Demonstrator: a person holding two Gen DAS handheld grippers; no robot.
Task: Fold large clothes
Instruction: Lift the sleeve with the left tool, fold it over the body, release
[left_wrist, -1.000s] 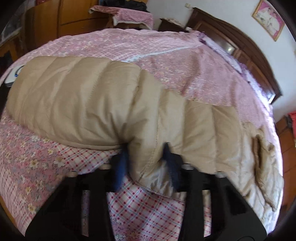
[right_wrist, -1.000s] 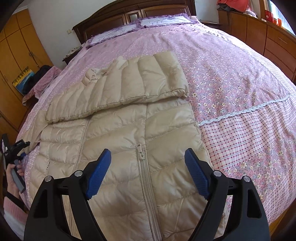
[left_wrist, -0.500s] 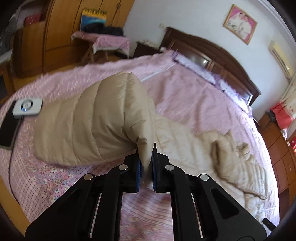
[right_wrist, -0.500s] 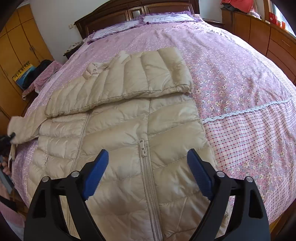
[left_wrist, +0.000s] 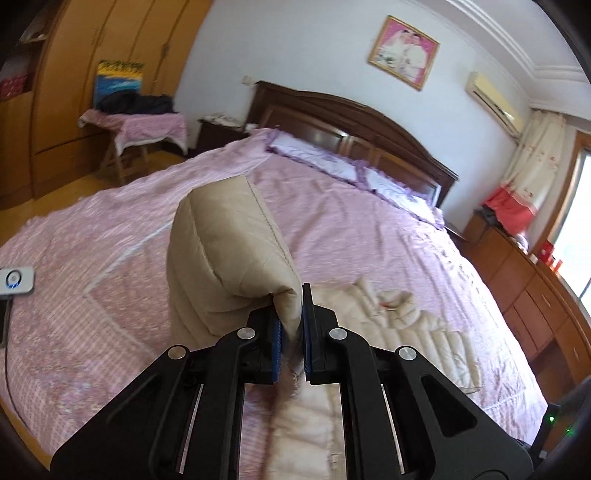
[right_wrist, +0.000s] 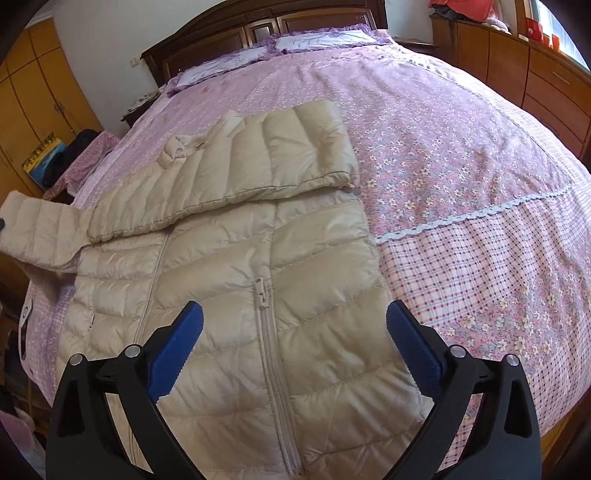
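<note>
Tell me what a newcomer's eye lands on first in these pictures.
First, the beige puffer jacket spread zipper-up across the pink floral bed, one sleeve folded over its chest. Next, the left gripper clamped on the other sleeve, lifted clear of the bed, while the right gripper hovers open over the hem.

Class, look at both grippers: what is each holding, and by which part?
The left gripper pinches the beige puffer jacket by its sleeve end. The right gripper holds nothing.
</note>
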